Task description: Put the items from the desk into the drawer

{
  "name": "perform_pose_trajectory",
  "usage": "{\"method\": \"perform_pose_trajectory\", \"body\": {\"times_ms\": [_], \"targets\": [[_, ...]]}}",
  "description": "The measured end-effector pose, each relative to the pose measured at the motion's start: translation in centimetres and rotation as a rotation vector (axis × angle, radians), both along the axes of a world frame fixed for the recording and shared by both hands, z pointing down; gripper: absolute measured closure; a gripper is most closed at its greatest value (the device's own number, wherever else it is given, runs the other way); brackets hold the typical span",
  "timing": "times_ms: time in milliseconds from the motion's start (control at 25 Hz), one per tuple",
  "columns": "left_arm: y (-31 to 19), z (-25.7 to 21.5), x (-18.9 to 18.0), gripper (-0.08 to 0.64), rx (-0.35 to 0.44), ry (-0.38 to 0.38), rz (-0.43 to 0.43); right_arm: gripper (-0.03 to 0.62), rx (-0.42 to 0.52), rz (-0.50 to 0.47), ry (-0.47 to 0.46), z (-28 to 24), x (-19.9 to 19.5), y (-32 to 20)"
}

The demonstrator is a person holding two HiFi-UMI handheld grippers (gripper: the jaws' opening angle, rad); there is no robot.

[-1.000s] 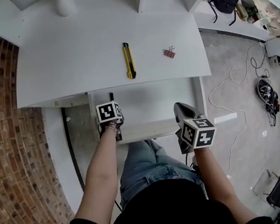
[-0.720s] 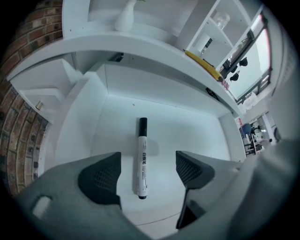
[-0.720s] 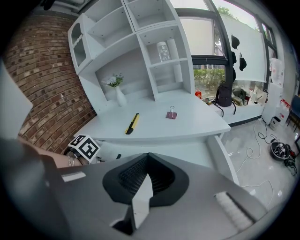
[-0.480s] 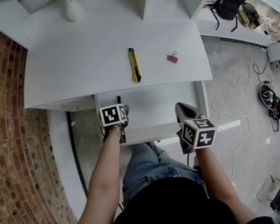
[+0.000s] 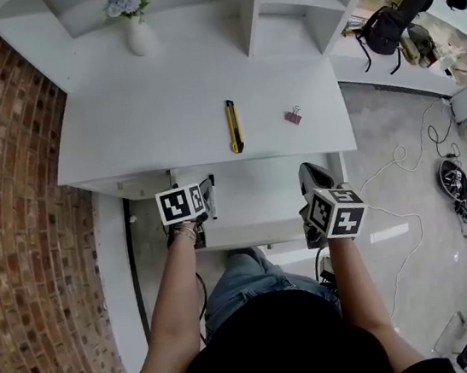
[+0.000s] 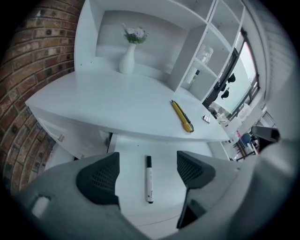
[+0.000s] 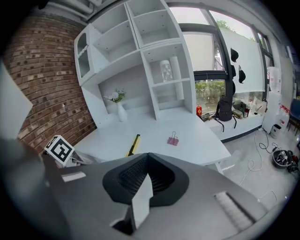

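Marker [image 6: 149,180] in drawer [image 6: 129,150], between left gripper's [image 6: 148,168] just-opened jaws, untouched.

Smooth, matt white desk [image 5: 163,114] beside a rough red brick wall [image 5: 13,212]; a yellow plastic-cased knife [image 5: 233,126], a pink clip [image 5: 294,117] with metal wire handles, and the left gripper's [image 6: 148,163] black pads [image 6: 98,180], matt with a fine grid texture.
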State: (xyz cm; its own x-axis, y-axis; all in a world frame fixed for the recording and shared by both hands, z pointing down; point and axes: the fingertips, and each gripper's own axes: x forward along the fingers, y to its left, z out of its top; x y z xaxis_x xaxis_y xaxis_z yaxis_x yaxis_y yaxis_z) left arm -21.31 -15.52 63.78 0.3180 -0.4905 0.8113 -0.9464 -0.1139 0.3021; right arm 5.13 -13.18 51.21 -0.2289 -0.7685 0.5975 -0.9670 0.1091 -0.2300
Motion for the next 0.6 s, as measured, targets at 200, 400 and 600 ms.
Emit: {"method": "perform_pose_trajectory", "body": {"times_ms": [200, 400, 600], "targets": [[-1.3, -4.6, -1.8, 0.172, 0.121, 0.007, -0.052, 0.581, 0.081, 0.011, -0.008, -3.6, 0.6, -1.9], [-2.7, -9.3, -2.9, 0.172, 0.245, -0.025, -0.06, 0.581, 0.166, 0.001, -0.007, -7.1, 1.3, -3.3], [-5.0, -15.0, -3.7, 0.172, 0.386, -0.039, -0.059, 0.581, 0.262, -0.005, 0.003, -11.1, 1.9, -4.3]]}}
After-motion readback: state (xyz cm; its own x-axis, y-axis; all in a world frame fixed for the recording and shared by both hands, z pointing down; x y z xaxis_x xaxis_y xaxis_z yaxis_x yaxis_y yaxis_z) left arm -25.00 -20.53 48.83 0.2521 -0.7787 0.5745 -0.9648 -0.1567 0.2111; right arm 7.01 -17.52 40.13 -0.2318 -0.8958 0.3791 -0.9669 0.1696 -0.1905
